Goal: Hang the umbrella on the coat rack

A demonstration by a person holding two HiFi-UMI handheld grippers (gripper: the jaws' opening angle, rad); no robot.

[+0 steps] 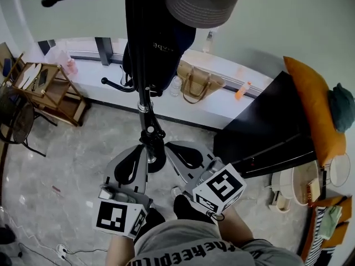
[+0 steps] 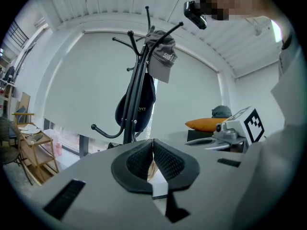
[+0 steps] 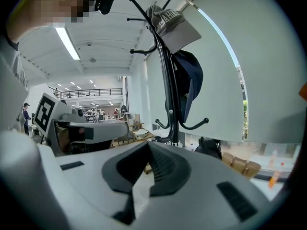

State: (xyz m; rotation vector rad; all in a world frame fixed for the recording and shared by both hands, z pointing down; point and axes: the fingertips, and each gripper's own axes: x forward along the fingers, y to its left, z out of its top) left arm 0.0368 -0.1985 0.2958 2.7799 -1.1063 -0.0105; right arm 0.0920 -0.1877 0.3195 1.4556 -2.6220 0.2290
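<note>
The black coat rack (image 1: 145,101) stands straight ahead on a round base; its pole also shows in the left gripper view (image 2: 135,97) and the right gripper view (image 3: 169,87). A grey hat (image 1: 197,4) sits on top, and a dark cap (image 1: 166,54) hangs lower. I cannot tell an umbrella apart from the thick black pole. My left gripper (image 1: 133,162) (image 2: 153,152) is shut, pads together with nothing between them, just short of the base. My right gripper (image 1: 186,155) (image 3: 147,159) is beside it, also shut and empty.
A woven handbag (image 1: 195,85) and bottles sit on the window ledge behind the rack. A wooden shelf (image 1: 47,90) and a chair stand at the left. A black cabinet (image 1: 266,132) with an orange cushion (image 1: 313,110) is at the right. Curved hooks (image 1: 113,85) stick out low on the pole.
</note>
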